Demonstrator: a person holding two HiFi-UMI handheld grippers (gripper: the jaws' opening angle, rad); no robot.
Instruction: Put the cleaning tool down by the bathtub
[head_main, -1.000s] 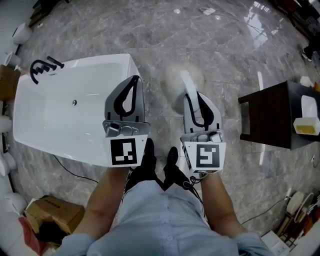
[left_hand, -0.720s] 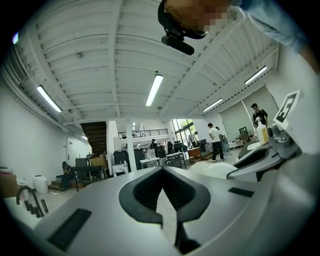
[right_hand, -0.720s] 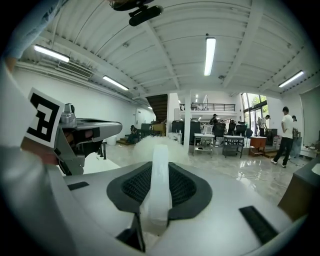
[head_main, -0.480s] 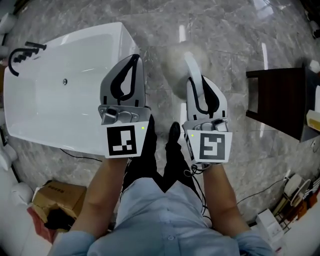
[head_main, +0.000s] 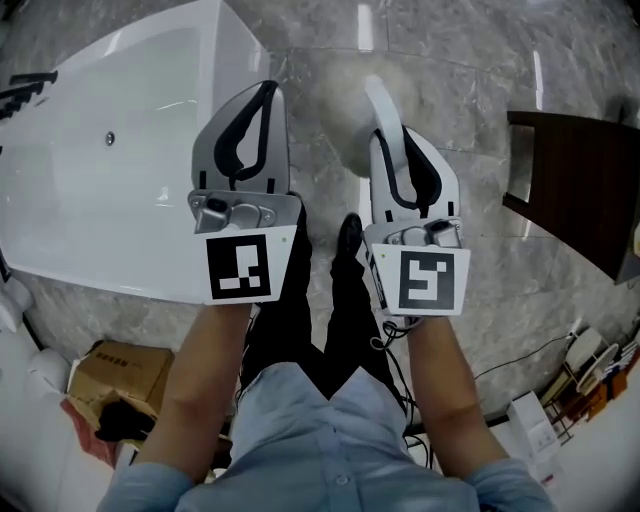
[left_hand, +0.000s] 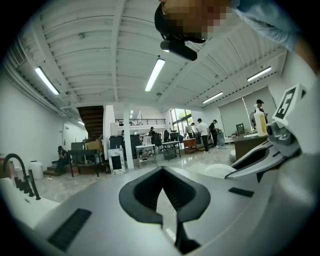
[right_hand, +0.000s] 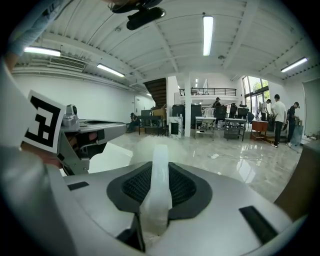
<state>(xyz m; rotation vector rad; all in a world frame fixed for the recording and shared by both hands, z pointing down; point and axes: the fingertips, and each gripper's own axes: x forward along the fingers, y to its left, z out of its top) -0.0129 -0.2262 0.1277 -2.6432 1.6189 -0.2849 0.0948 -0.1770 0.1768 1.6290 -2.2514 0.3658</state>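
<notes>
Right claw (right_hand: 159, 175) clamped on cleaning tool (head_main: 377, 100) handle. Long axis runs fwd out of claw, fluffy head ahead, above the floor (head_main: 460, 90). Bathtub (head_main: 232, 70) lies left of it, past left claw (left_hand: 162, 172) (pinched together, empty). Prob. set-down spot: floor fwd-left, by tub wall.

place: open showroom-like hall | evidence: freestanding bathtub (head_main: 100, 200), glossy marble floor (head_main: 450, 60), work desks (right_hand: 220, 120), mezzanine (right_hand: 207, 91)

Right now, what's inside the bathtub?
Only a small drain shows in the white bathtub. The left gripper covers its right end, so that part is unseen.
</notes>
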